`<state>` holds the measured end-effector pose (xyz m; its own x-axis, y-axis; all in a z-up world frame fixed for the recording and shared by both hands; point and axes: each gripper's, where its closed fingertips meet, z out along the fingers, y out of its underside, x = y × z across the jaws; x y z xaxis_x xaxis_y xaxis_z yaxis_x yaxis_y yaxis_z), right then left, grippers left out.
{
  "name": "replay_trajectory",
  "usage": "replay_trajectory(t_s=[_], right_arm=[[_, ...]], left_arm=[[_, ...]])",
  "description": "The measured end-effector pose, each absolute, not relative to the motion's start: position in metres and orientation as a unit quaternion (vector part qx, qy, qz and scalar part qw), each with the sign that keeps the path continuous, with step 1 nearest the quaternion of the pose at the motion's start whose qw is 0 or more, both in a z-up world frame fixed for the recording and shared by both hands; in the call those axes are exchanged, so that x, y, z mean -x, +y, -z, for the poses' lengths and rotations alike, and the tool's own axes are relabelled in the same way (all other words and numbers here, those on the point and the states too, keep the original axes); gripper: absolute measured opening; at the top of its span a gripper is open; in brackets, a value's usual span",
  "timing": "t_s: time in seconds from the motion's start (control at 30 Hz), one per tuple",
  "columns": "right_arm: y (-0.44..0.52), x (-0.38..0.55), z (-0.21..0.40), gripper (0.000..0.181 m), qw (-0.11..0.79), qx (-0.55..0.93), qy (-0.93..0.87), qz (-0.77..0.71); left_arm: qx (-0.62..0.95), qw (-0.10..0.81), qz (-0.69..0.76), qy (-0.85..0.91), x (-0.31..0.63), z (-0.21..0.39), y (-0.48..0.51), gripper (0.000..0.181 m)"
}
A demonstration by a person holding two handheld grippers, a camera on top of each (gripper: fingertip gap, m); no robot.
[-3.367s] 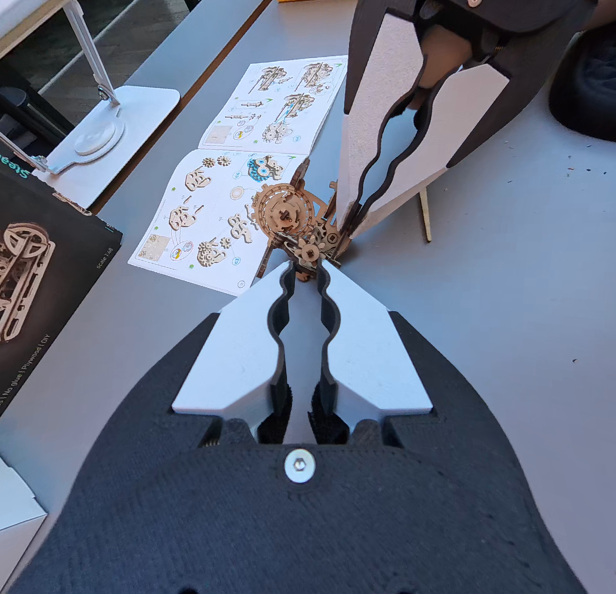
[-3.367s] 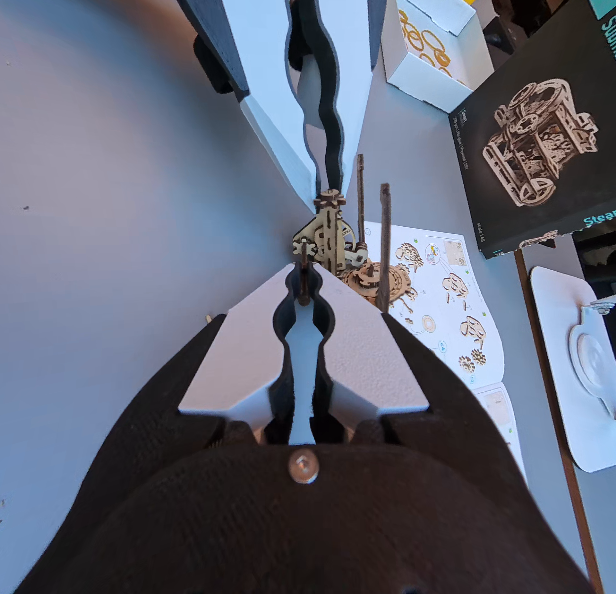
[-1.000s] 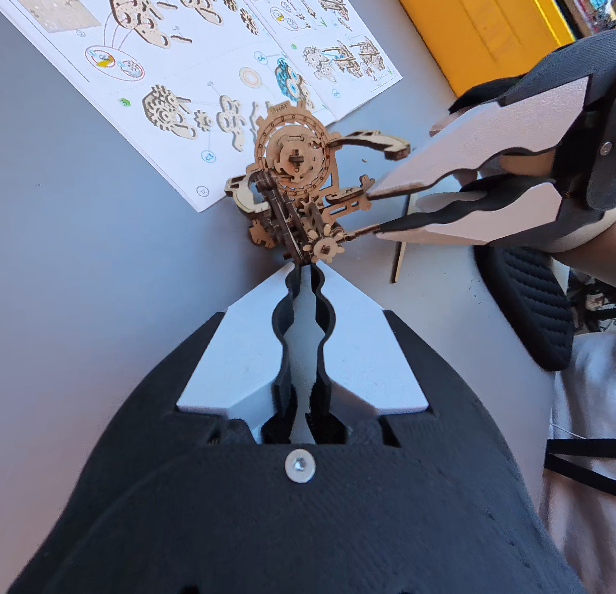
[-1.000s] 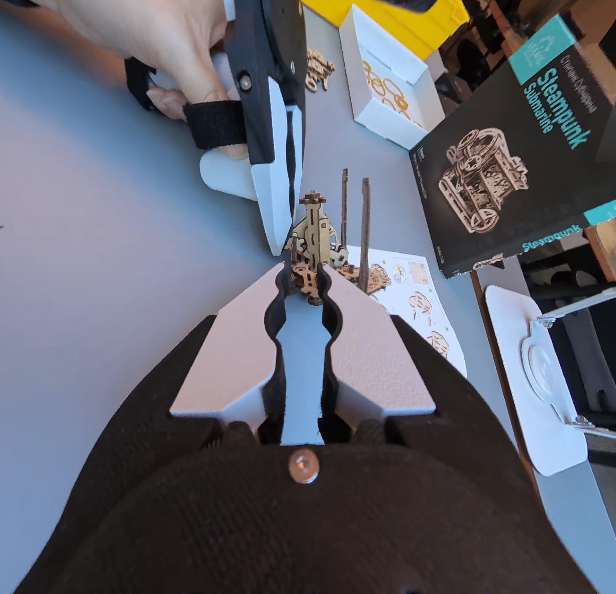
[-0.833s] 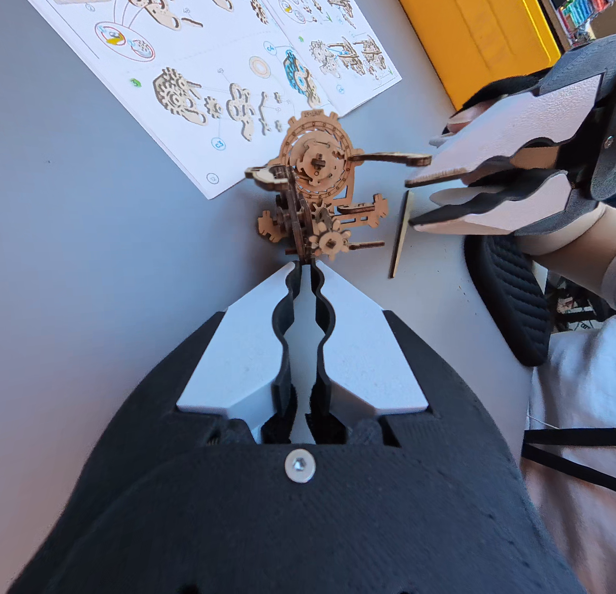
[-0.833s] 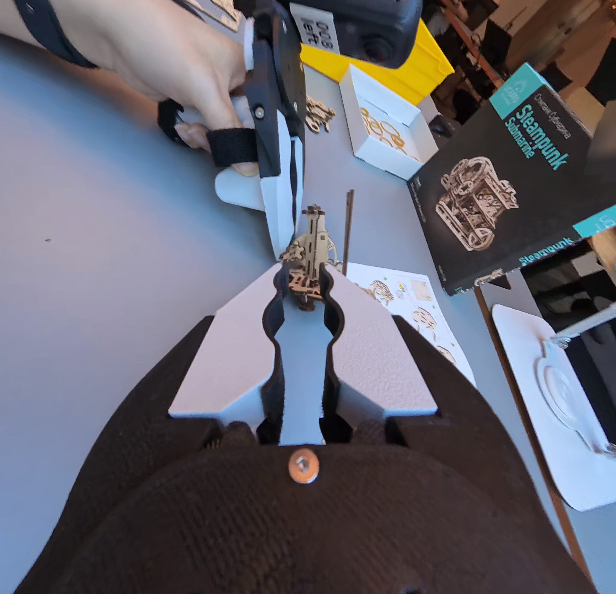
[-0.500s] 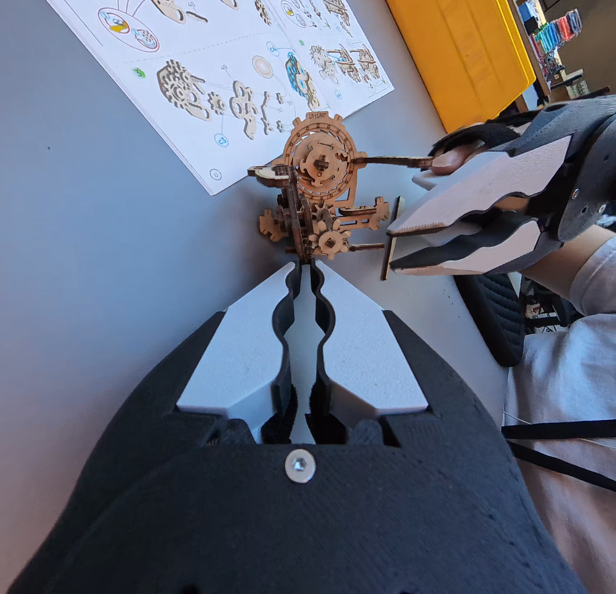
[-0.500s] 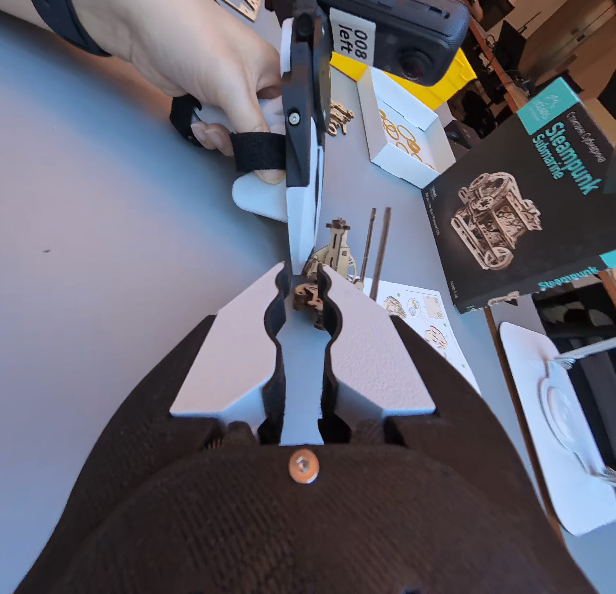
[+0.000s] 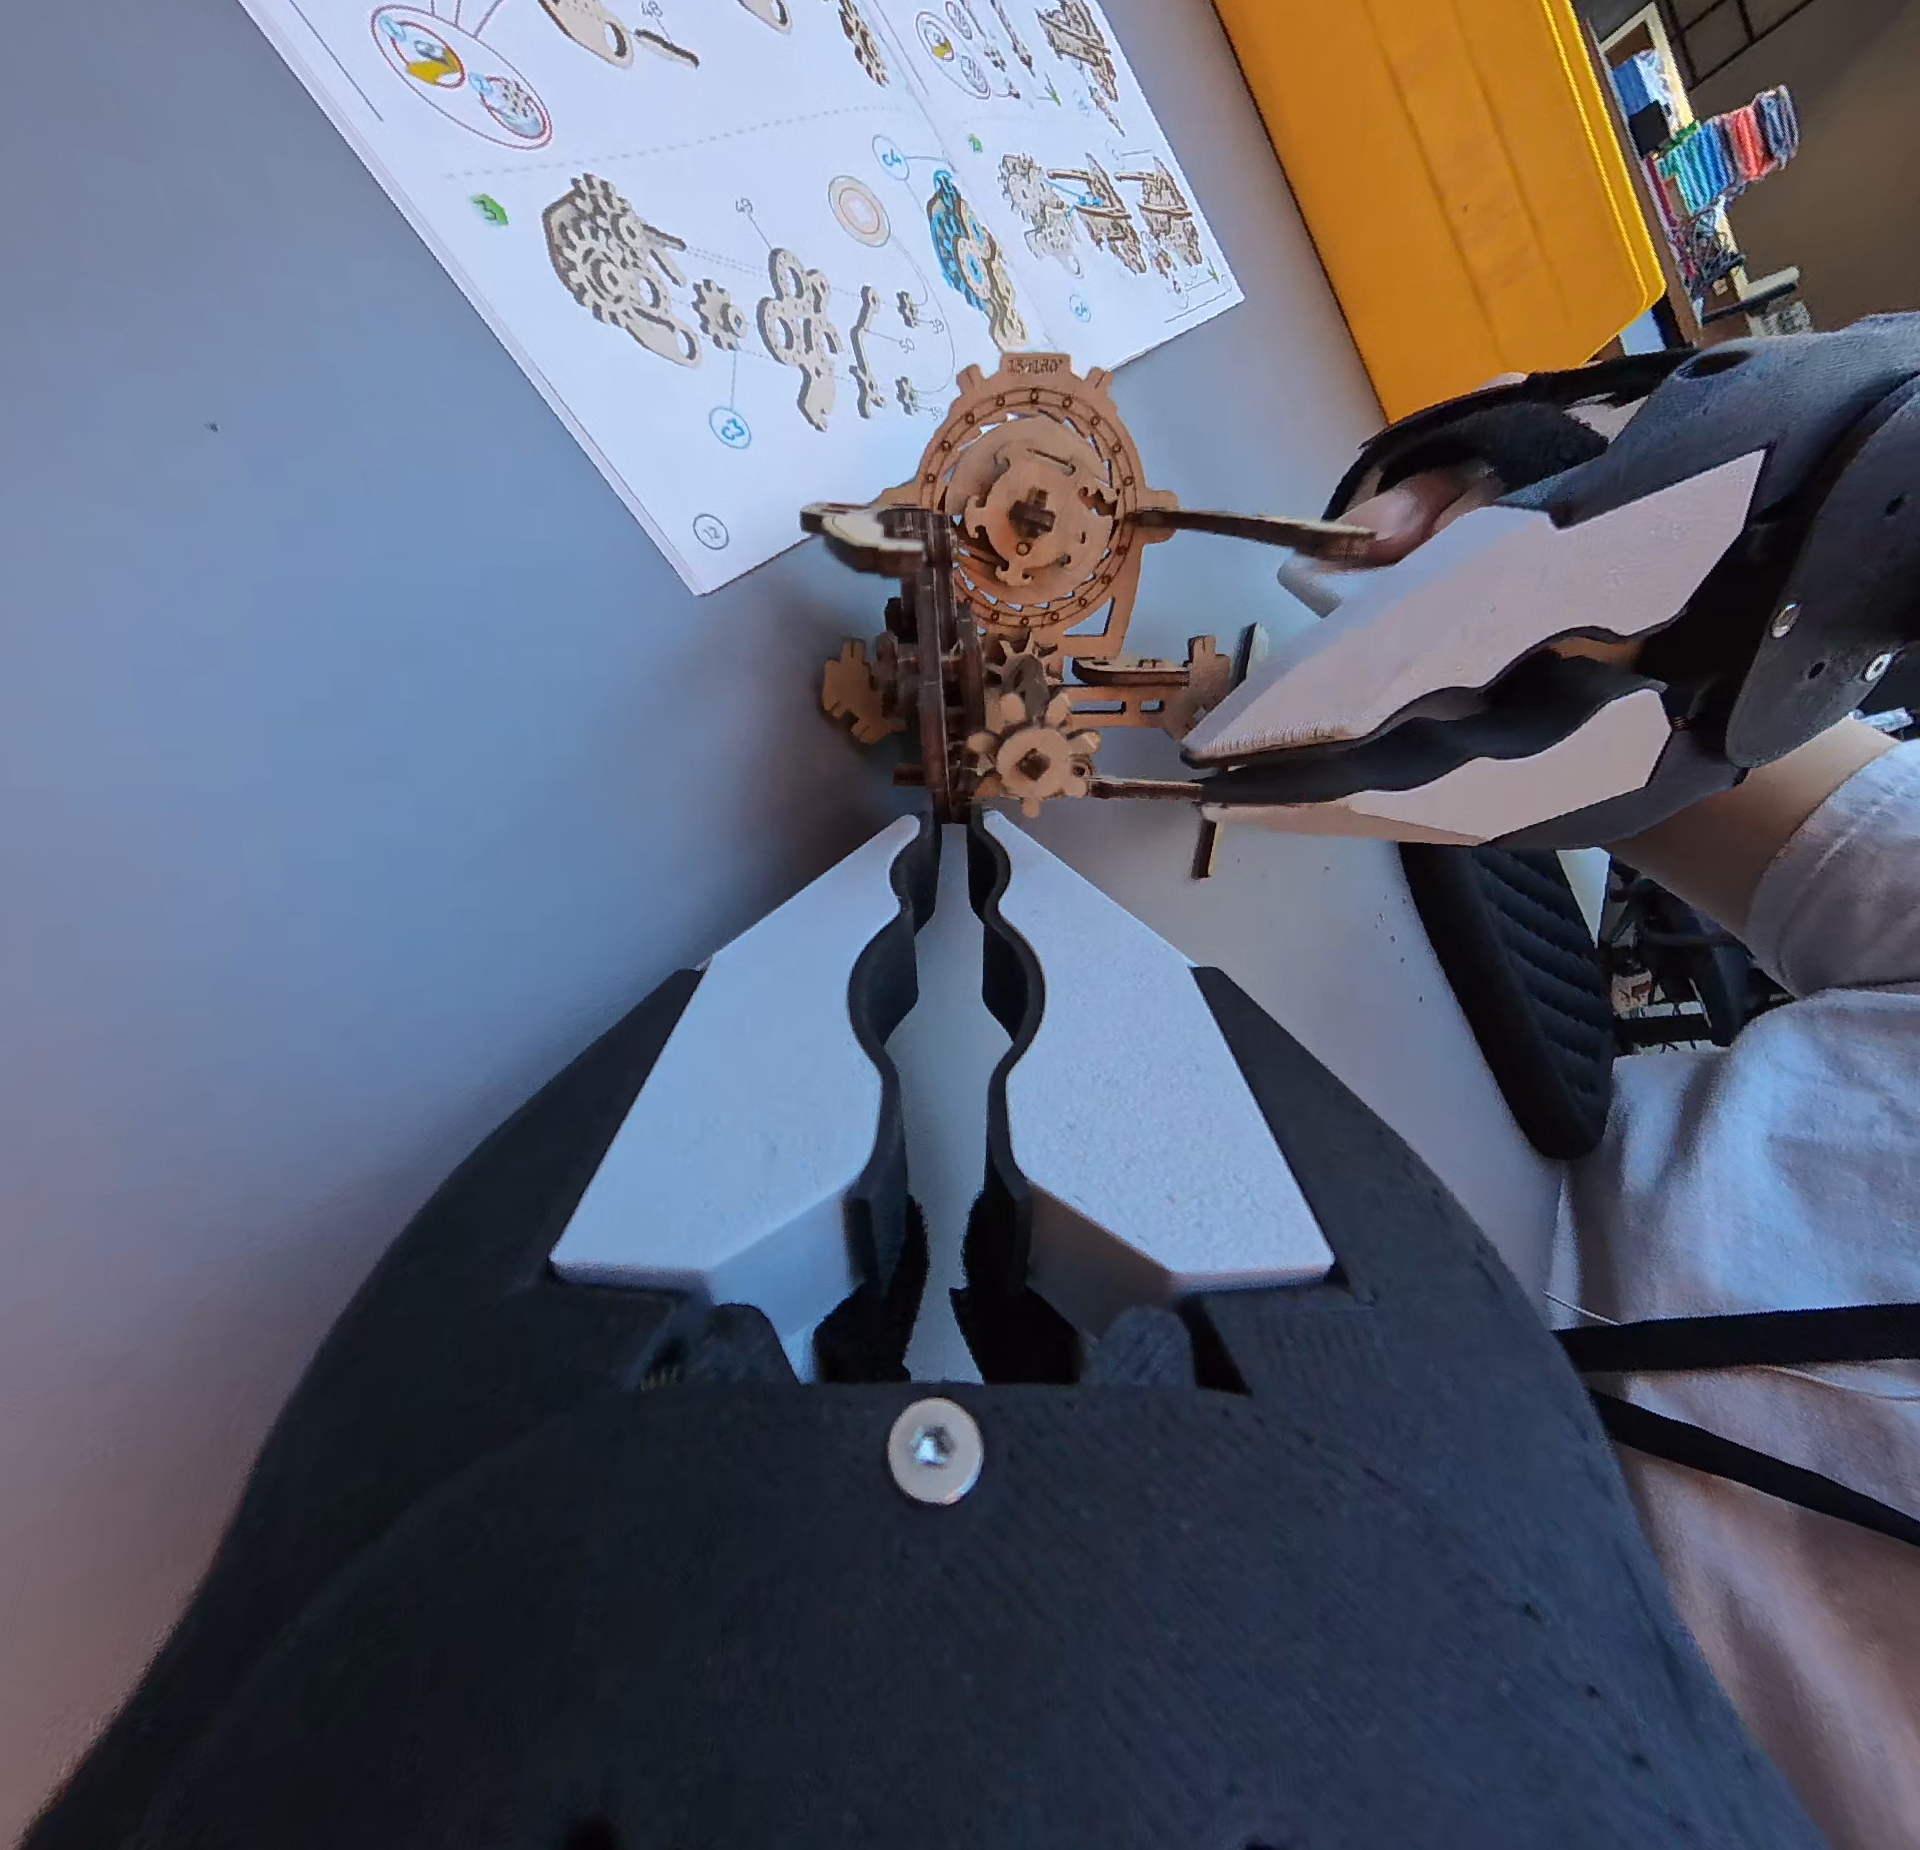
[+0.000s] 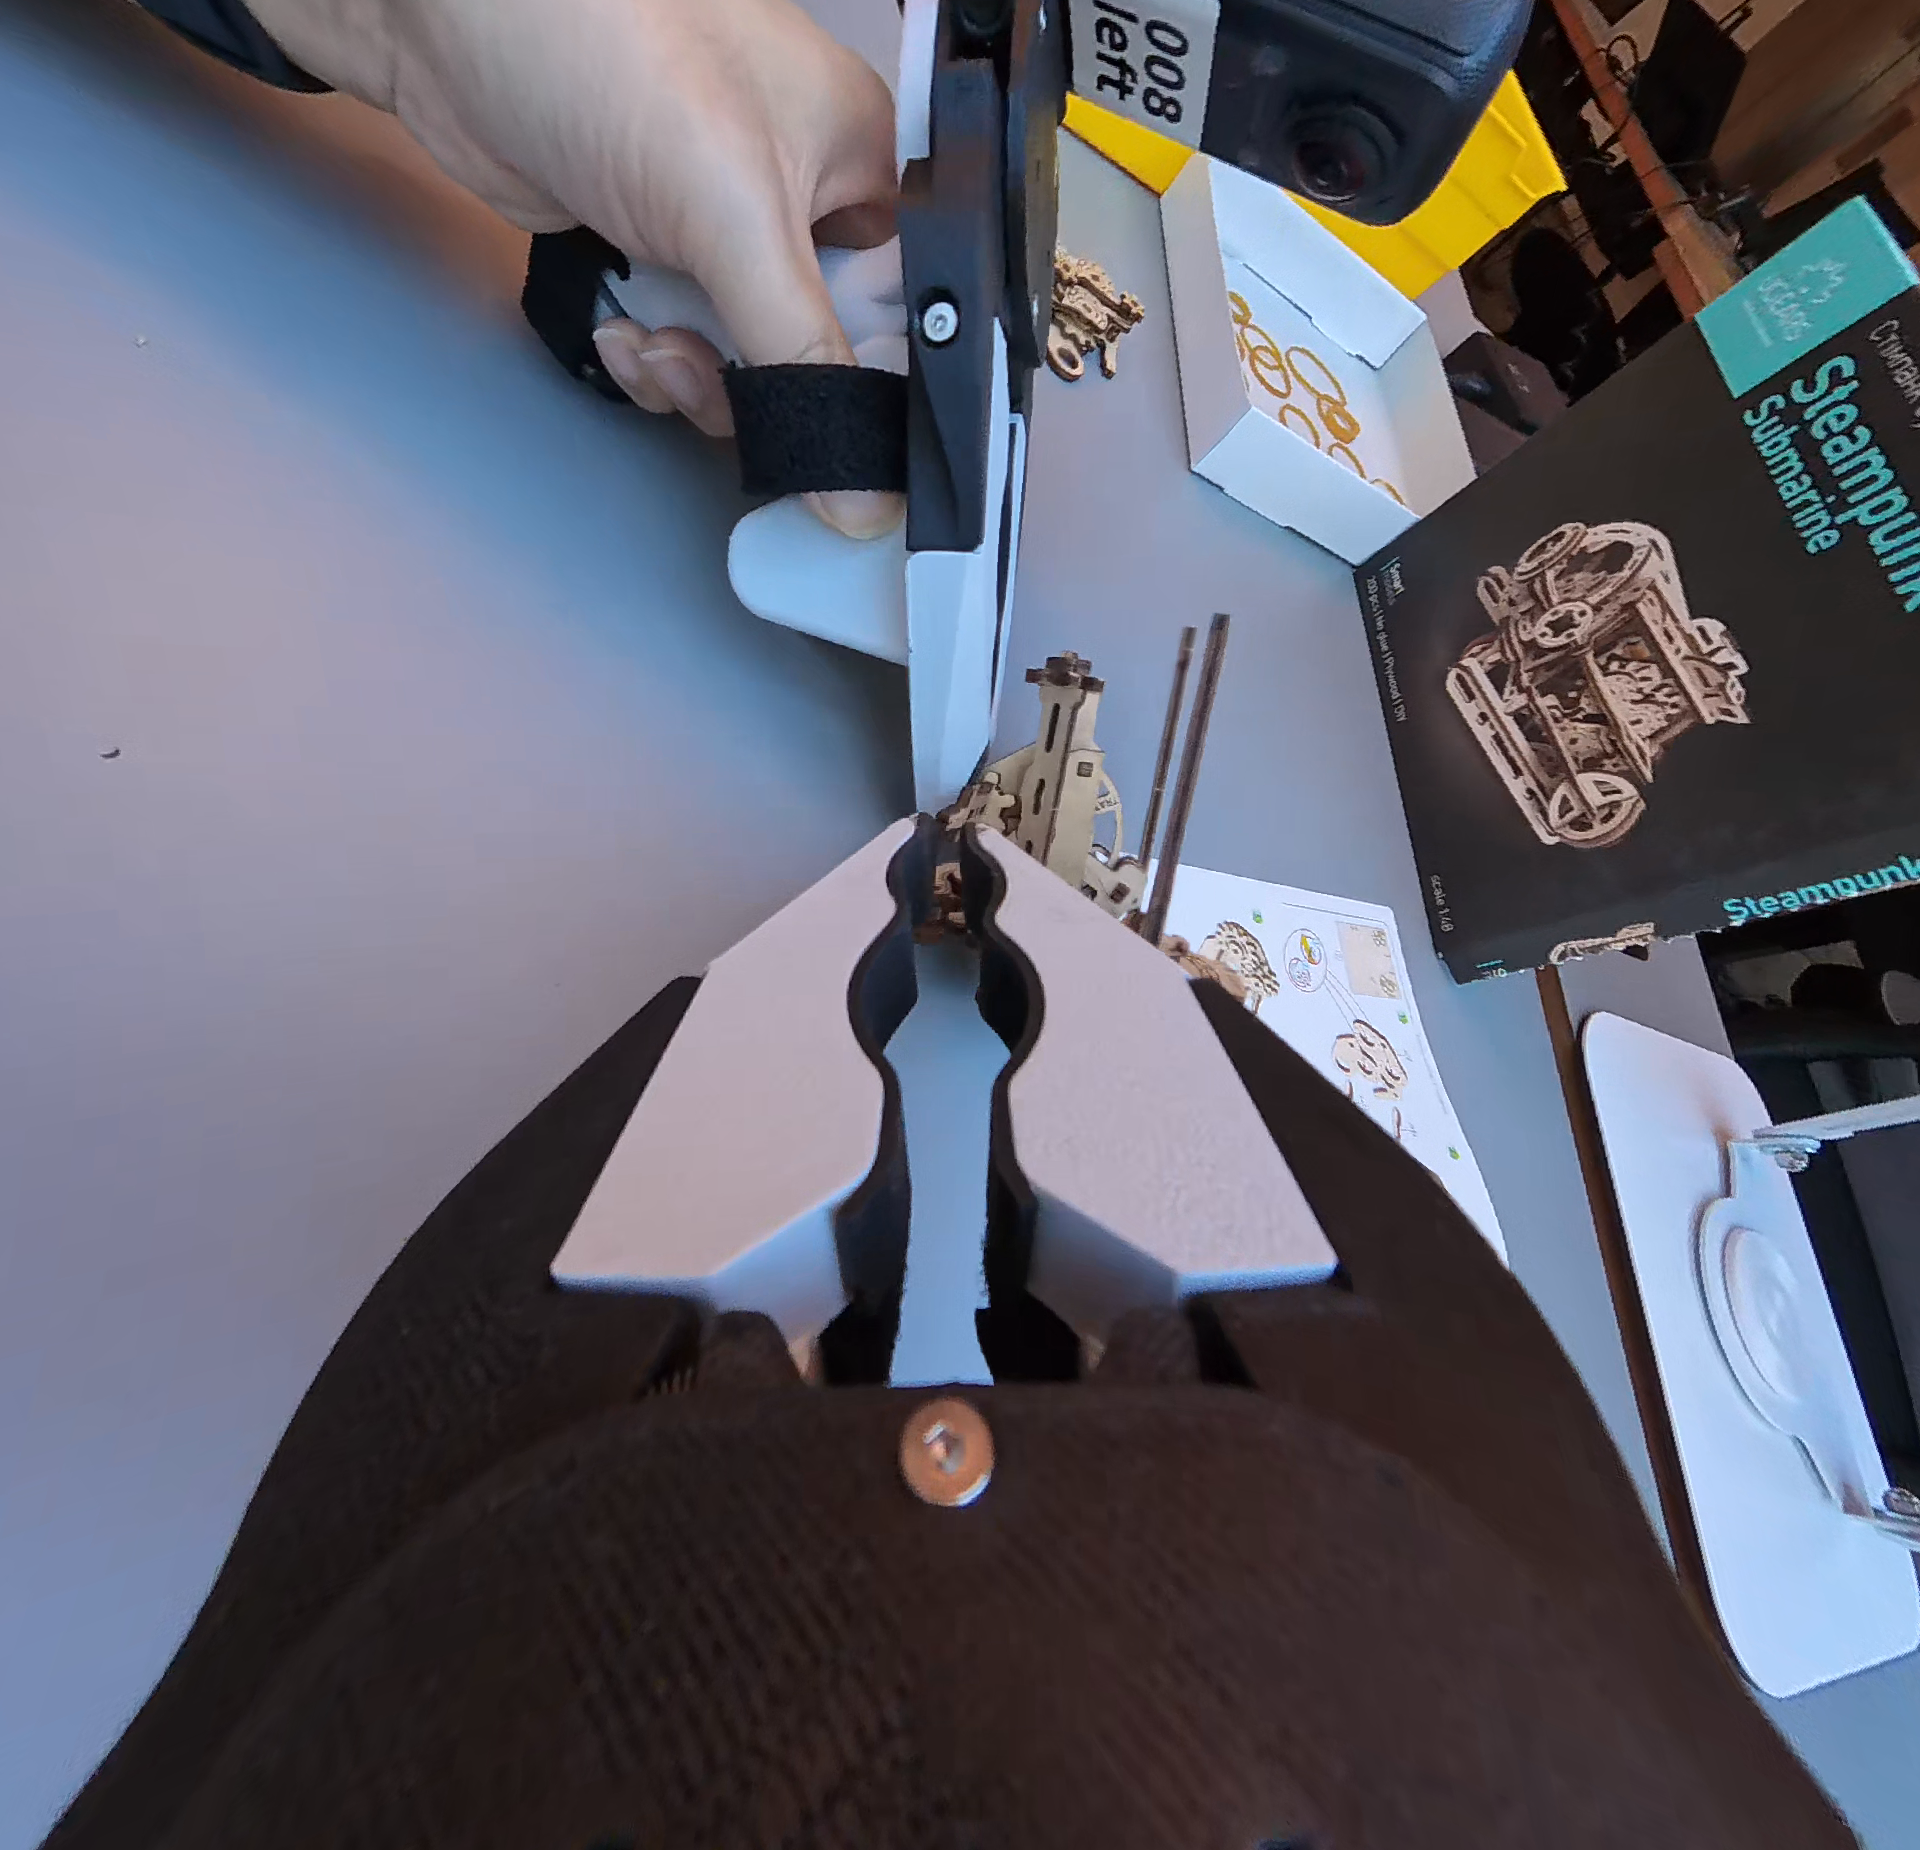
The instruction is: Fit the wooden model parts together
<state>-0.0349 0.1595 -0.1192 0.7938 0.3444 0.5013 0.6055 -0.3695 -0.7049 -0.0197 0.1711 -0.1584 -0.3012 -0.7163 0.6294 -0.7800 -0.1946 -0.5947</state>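
The wooden model, a ringed disc with small gears and thin arms, is held up above the grey table. My left gripper is shut on its dark lower plate. My right gripper comes in from the right and is shut on the thin axle pin that sticks out of the small gear. In the right wrist view, my right gripper has model pieces between its tips. The model rises beyond them, and the left gripper, held by a hand, comes down from above.
An open instruction booklet lies behind the model. A loose wooden stick lies under the right gripper. There is a yellow bin and a black pad. A white box of rings, a small wooden assembly, a black product box and a white stand base are also nearby. The left gripper's tips are roughly 4 centimeters from the right gripper's.
The left gripper has turned the model. The right gripper let go and drew back to the right, then came in again and closed on the gear's axle pin.
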Motion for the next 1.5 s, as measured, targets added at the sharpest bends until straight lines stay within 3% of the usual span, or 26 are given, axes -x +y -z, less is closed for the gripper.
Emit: replay_trajectory(t_s=[0.77,1.1,1.5], right_arm=[[0.166,0.020,0.118,0.000,0.482,0.862,-0.152,0.032],[0.166,0.020,0.121,0.000,0.483,0.861,-0.158,0.031],[0.166,0.017,0.124,0.000,0.482,0.865,-0.138,0.021]], left_arm=[[-0.606,0.032,-0.512,-0.608,0.016,0.155,0.168,0.003],[-0.586,-0.013,-0.503,-0.634,0.017,0.143,0.185,0.025],[-0.585,-0.003,-0.523,-0.619,0.013,0.147,0.182,0.015]])
